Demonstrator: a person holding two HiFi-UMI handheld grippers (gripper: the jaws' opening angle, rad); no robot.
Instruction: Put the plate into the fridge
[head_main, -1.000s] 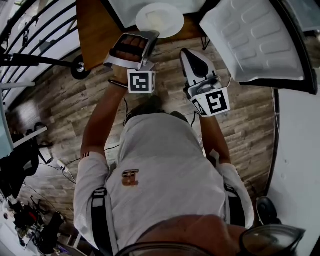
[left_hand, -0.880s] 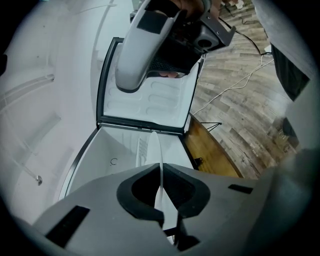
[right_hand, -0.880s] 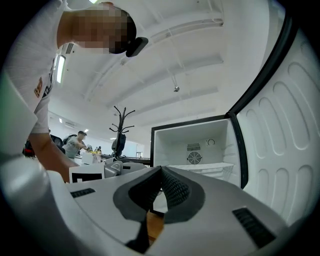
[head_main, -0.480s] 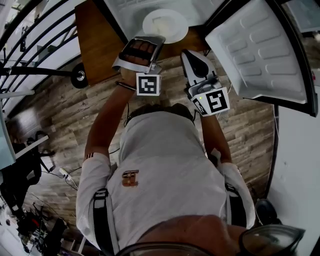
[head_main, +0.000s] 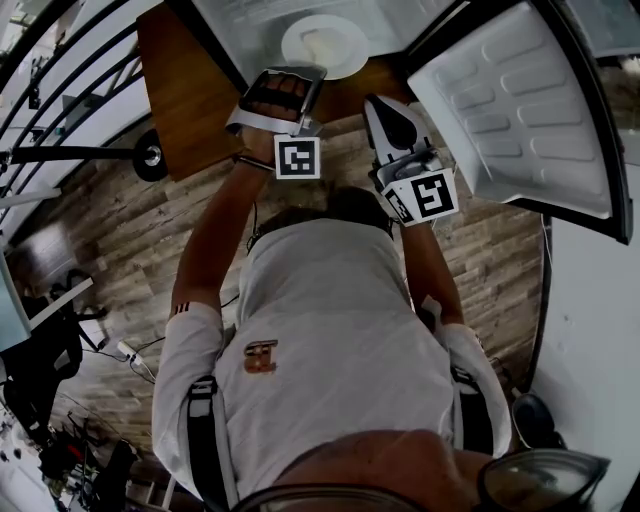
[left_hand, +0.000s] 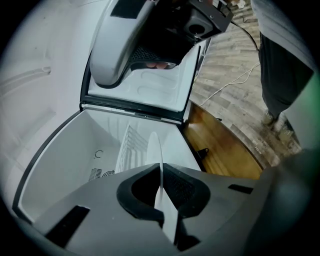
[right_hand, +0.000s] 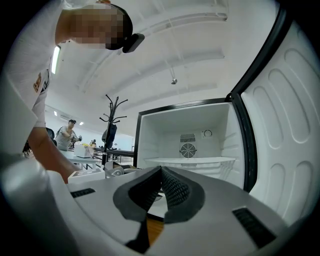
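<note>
The plate (left_hand: 155, 152) is gripped edge-on by the left tongs (left_hand: 161, 175) at the open fridge (left_hand: 60, 150), near its wire shelf (left_hand: 130, 147) (door (head_main: 510, 110) swung right). The right tongs (right_hand: 161, 176) are clenched, empty.

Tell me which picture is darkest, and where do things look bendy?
Head view: darkest, dim all over, and the fridge door edge bows. Left gripper view: black corners ring the picture; the plate shows sharp, edge-on. Right gripper view: brightest, with the fridge walls curving.
</note>
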